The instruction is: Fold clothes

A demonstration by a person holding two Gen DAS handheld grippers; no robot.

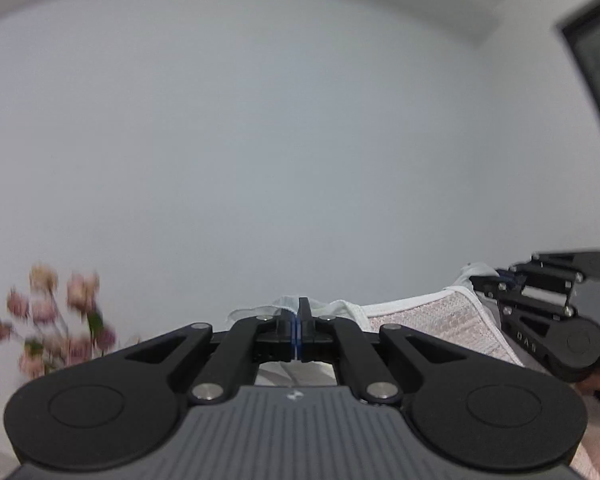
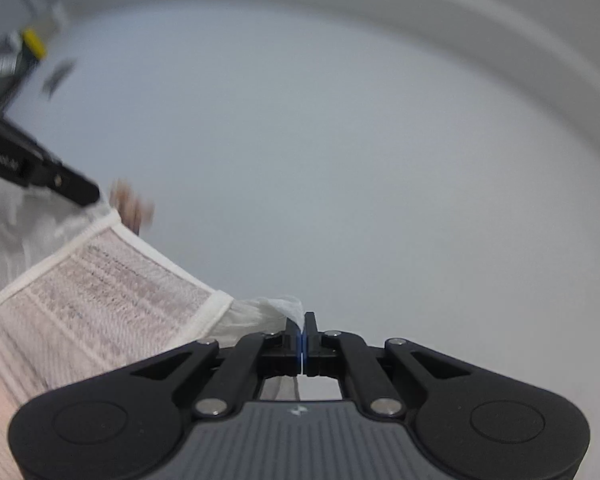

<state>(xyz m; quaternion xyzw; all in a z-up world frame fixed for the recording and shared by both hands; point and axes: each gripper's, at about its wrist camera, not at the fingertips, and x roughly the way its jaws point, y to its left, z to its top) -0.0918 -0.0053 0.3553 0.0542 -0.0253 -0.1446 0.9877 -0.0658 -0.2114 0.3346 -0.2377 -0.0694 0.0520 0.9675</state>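
Blank white wall fills both wrist views, so I'm holding things up high, no bed or bench visible under me. My left gripper [image 1: 297, 330] has its jaws pressed together on a white edge of the garment [image 1: 452, 316], and my right gripper [image 2: 303, 346] pinches another white bit the same way. That pinkish knit panel with white trim stretches between them, long axis running gripper to gripper, sagging toward me. Blurry pink flowers [image 1: 56, 320] sit off left. How far along the fold is, can't say.
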